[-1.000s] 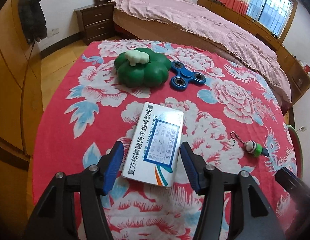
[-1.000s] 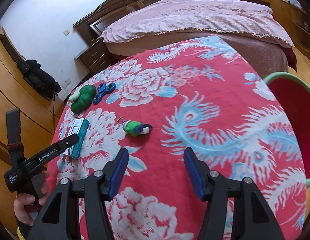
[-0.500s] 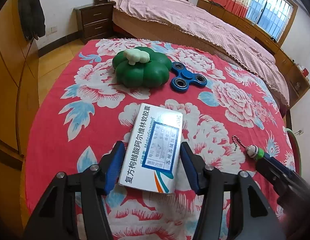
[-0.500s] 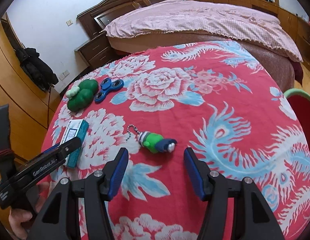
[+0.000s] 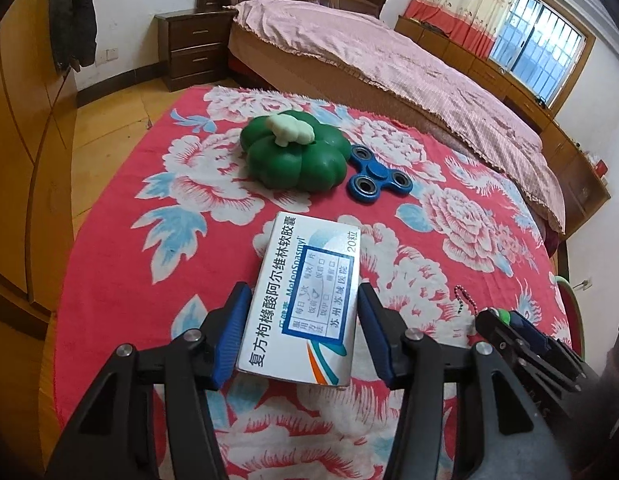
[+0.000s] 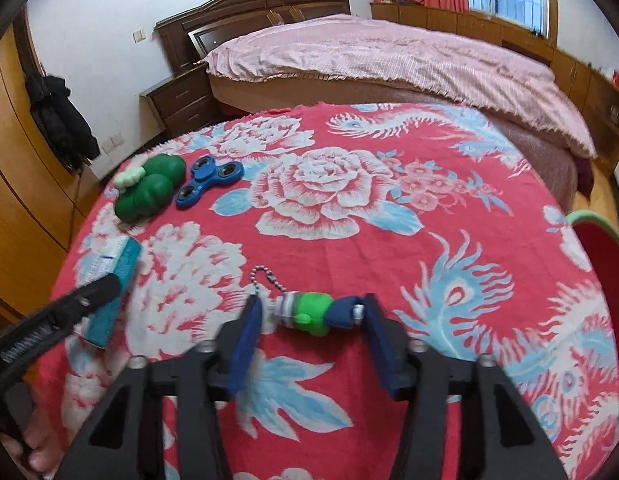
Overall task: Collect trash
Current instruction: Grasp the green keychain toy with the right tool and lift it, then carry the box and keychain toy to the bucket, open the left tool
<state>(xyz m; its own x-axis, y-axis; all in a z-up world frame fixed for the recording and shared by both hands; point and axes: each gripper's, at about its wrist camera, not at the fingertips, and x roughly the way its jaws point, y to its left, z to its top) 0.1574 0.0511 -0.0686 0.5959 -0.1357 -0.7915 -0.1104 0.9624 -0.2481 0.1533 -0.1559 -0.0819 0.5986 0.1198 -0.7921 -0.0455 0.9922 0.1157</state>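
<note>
Two pickups are only starting. The left gripper (image 5: 301,338) is straddling the medicine box (image 5: 305,300), its jaws closing in, barely short of the cardboard. On the right, the right gripper (image 6: 309,330) is narrowing around the green keychain toy (image 6: 313,312), not yet gripping. Farther off, the green pumpkin toy (image 5: 295,158) and blue fidget spinner (image 5: 379,182) are lying untouched; the red bin (image 6: 601,248) is waiting at far right.

A flat white cardboard medicine box (image 5: 305,304) with blue Chinese print and a blue-framed label lies face up on the near left of the red floral cloth. To its right lies a small green-and-navy keychain figure (image 6: 315,312) on its side, ball chain trailing left.
</note>
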